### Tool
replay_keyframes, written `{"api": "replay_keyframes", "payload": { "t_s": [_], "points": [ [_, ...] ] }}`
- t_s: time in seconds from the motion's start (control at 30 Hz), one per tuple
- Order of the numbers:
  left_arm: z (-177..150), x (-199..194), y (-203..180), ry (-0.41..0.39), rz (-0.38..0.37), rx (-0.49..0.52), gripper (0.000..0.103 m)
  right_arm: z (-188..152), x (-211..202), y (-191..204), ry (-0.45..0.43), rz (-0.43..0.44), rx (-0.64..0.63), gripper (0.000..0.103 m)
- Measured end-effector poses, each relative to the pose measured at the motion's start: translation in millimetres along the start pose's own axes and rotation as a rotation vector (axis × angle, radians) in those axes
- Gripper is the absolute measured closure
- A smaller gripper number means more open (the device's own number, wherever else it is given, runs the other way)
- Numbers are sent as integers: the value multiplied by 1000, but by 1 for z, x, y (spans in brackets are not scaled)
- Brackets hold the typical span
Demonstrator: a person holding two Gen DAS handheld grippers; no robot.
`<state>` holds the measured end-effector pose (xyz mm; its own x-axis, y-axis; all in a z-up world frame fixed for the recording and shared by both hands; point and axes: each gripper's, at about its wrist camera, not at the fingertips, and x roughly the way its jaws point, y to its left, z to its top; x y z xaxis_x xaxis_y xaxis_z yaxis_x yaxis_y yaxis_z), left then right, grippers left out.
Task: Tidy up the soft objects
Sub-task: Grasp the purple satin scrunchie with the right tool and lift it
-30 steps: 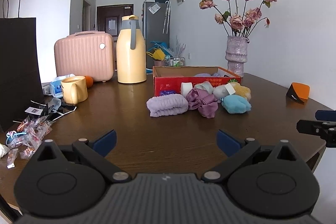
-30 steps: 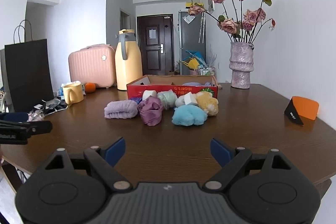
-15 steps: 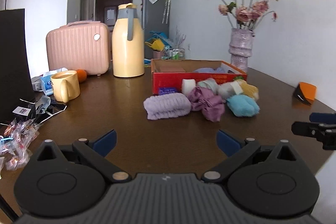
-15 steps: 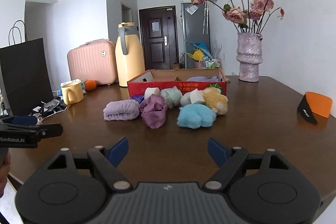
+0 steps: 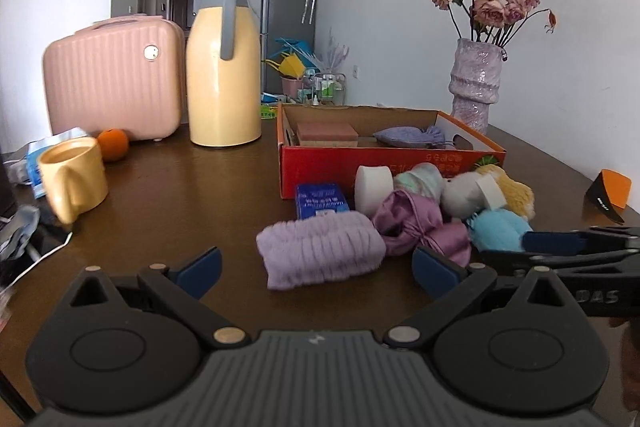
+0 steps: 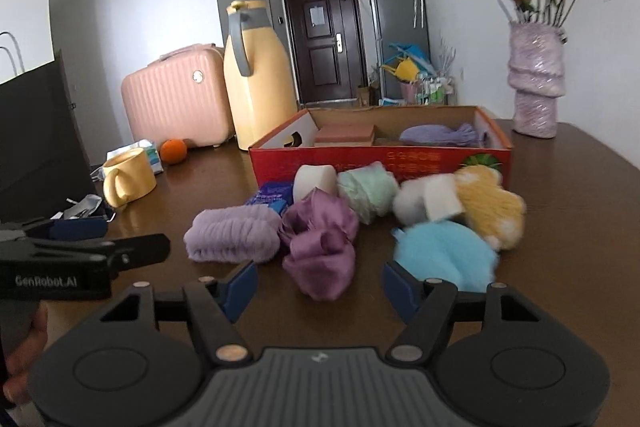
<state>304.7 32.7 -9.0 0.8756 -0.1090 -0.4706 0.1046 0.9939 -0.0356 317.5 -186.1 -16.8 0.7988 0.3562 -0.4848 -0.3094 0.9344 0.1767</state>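
Although both grippers are held low over the table (image 5: 168, 195), neither is in contact with any soft item. The right gripper (image 6: 318, 285) is found with its jaws closing and nothing pressed between them; the purple satin bundle (image 6: 320, 247) lies directly ahead of it, just beyond the fingertips and roughly centred in the gap. That bundle's long axis runs front to back as seen from the right wrist. The left gripper (image 5: 316, 269) is held with jaws well apart and empty; the lilac plush roll (image 5: 322, 253) lies straight ahead of it, its long axis crosswise to the fingers. The right hand is judged nearer to the satin bundle, the left to the plush roll.

Counted in the pile in front of the red cardboard box (image 6: 380, 163): one lilac plush roll, one purple satin bundle, one blue fluffy item (image 6: 444, 255), one yellow fluffy item (image 6: 490, 211), one pale green roll (image 6: 368, 193), one white round pad (image 6: 314, 179), one grey-white ball with a white block (image 6: 426, 203), one blue packet (image 6: 272, 195). Inside the box, one lilac pouch (image 6: 438, 135) and one brown block (image 6: 346, 135) are noted.
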Motion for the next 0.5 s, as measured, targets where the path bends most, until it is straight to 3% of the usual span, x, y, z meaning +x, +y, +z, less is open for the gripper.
{"api": "replay_keyframes", "payload": {
  "t_s": [0.07, 0.17, 0.2, 0.3, 0.43, 0.5],
  "points": [
    [6, 14, 2, 10, -5, 2, 0, 5, 20, 0, 19, 3, 9, 36],
    [10, 29, 6, 24, -21, -4, 0, 11, 49, -1, 54, -1, 33, 54],
    [11, 34, 7, 31, -24, -8, 0, 11, 56, -4, 68, -4, 47, 64],
    [9, 44, 8, 45, -32, -10, 0, 8, 65, -11, 71, 8, 57, 73],
    [3, 36, 4, 17, -92, 12, 0, 0, 41, -10, 92, 33, -115, 82],
    [1, 29, 0, 19, -151, 7, 0, -4, 17, -13, 121, 99, -203, 82]
  ]
}}
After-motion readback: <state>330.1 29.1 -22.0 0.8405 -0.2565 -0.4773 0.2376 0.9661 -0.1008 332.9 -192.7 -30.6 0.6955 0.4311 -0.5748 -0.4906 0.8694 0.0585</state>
